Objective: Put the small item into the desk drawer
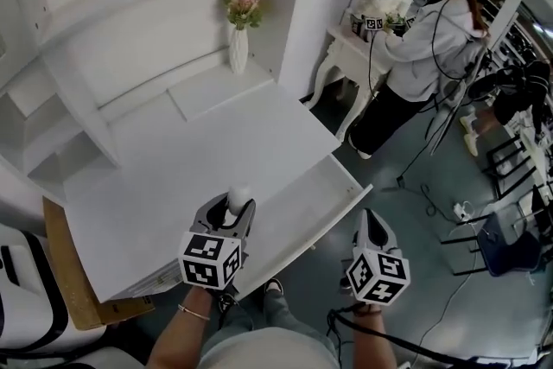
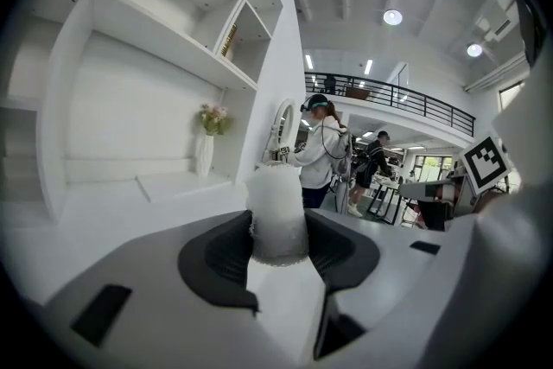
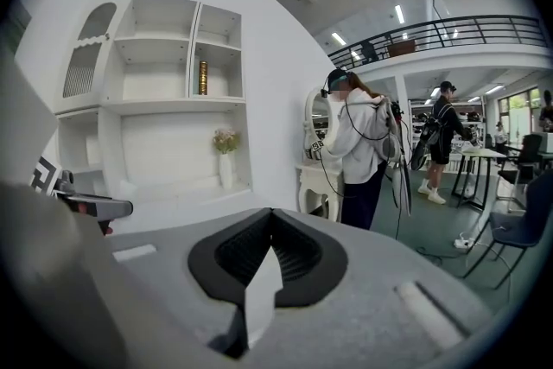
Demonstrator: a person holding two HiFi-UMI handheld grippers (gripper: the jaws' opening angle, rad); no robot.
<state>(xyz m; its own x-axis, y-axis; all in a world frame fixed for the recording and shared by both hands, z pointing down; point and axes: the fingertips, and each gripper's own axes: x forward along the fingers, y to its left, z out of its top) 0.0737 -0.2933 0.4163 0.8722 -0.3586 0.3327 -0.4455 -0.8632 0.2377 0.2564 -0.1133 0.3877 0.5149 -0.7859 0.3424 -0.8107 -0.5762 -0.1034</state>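
Jaws of the left gripper (image 2: pixel 278 227) stand wide and press on both sides of the small white item (image 2: pixel 276 205), which looks soft and pokes up well above them. The right gripper (image 3: pixel 263 259) has its jaws together with nothing between them, and hangs off the table (image 1: pixel 199 155) just beside the front of the open drawer (image 1: pixel 304 219).

In the head view the item sits about over the line where the table top meets the drawer, so letting go here could leave it on the table instead of inside. The grip is only on its lower part, so a quick tilt might let it slip or tip out. The drawer looks shallow, and a drop from high up could bounce or roll the item over the rim. The right gripper, being so near, could knock the drawer front.
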